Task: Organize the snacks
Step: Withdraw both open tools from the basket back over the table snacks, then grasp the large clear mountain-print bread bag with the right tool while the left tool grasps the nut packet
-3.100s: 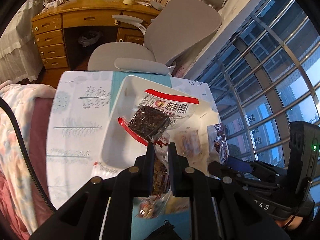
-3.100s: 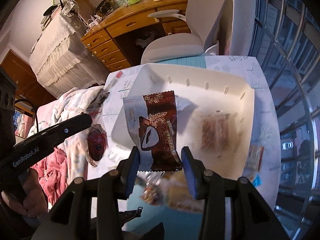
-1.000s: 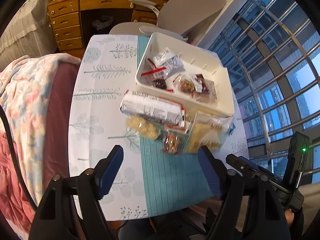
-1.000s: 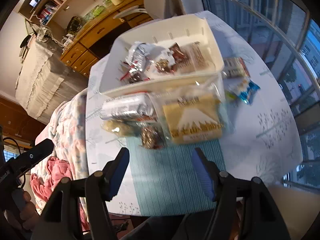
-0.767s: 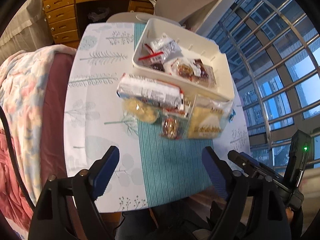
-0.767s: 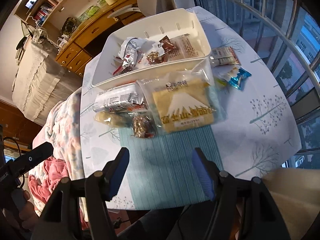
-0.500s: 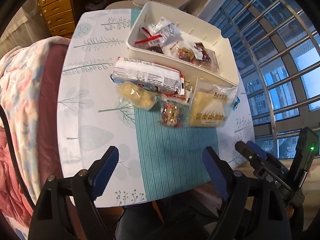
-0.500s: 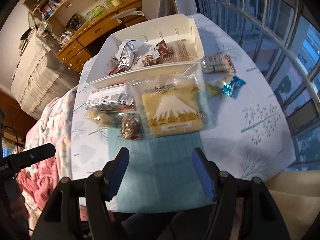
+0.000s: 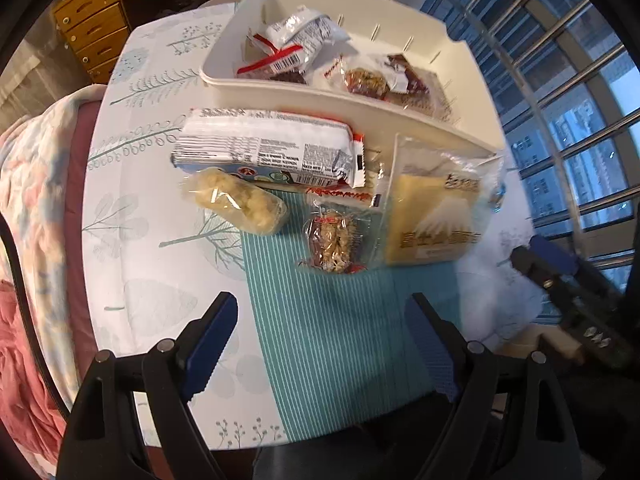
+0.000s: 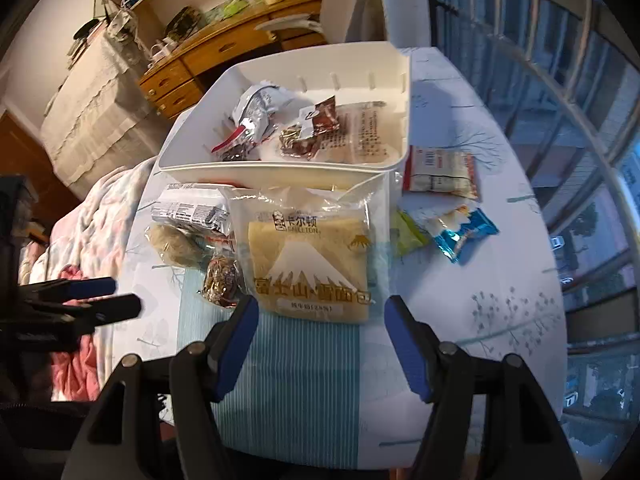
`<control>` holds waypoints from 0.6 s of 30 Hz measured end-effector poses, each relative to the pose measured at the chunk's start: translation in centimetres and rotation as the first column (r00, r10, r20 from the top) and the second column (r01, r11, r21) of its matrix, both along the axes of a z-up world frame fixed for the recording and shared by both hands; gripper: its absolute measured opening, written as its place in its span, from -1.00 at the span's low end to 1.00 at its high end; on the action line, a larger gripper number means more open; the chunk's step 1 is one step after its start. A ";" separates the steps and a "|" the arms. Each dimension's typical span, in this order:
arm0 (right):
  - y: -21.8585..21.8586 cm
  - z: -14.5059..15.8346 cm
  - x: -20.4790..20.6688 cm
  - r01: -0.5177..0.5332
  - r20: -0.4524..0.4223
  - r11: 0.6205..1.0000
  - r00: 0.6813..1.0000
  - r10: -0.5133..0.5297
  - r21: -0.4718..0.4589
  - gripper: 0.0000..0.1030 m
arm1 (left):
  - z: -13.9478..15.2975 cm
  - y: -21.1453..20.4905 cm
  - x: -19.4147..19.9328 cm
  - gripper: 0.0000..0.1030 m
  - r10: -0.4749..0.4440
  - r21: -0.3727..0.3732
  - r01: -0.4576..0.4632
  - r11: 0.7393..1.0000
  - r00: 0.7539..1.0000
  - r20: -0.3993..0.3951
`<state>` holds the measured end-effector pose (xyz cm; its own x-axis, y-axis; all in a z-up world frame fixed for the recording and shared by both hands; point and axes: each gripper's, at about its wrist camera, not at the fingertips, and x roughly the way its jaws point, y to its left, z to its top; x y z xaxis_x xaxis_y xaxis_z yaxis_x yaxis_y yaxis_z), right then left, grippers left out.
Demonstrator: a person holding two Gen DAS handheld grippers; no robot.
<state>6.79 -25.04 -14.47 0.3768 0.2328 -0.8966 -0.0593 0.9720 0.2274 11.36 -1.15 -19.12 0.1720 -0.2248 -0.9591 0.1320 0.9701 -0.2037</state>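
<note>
— What are your grippers doing over the snack table?

— My left gripper and right gripper both hang with fingers wide apart, holding nothing.

— And the snacks?

— The white bin at twelve o'clock holds several packets. Touching its near wall lie the bread bag, a biscuit roll, a puffed-rice bar and a nut cluster. At two o'clock, a blue candy wrapper.

Glossy wrappers (matt plastic bin).
</note>
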 end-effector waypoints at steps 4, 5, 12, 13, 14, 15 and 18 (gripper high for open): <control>-0.5 -1.0 1.7 -0.063 -0.031 0.996 0.997 0.064 0.060 0.28 | -2.3 -0.7 0.8 0.64 0.022 -0.004 -0.022 1.000 0.999 -0.028; -0.5 -1.2 2.0 -0.074 -0.037 0.995 0.996 0.077 0.071 0.28 | -2.9 -0.8 1.1 0.64 0.033 -0.013 -0.033 0.999 0.999 -0.032; -0.7 -4.0 4.2 -0.151 -0.105 0.981 0.981 0.164 0.125 0.49 | -5.7 -1.1 2.2 0.64 0.096 -0.053 -0.097 0.994 0.995 -0.019; -0.7 -4.4 4.5 -0.156 -0.117 0.979 0.978 0.171 0.128 0.49 | -6.2 -1.2 2.5 0.64 0.105 -0.048 -0.105 0.993 0.994 -0.016; -0.8 -4.7 4.7 -0.162 -0.128 0.978 0.975 0.179 0.131 0.49 | -6.4 -1.3 2.6 0.64 0.109 -0.044 -0.110 0.993 0.994 -0.013; -0.8 -5.2 5.1 -0.168 -0.140 0.976 0.972 0.187 0.137 0.49 | -6.7 -1.3 2.8 0.64 0.115 -0.039 -0.115 0.993 0.993 -0.011; -1.1 -6.2 5.8 -0.169 -0.153 0.974 0.969 0.192 0.153 0.59 | -7.7 -1.5 3.5 0.59 0.132 -0.029 -0.133 0.991 0.991 -0.019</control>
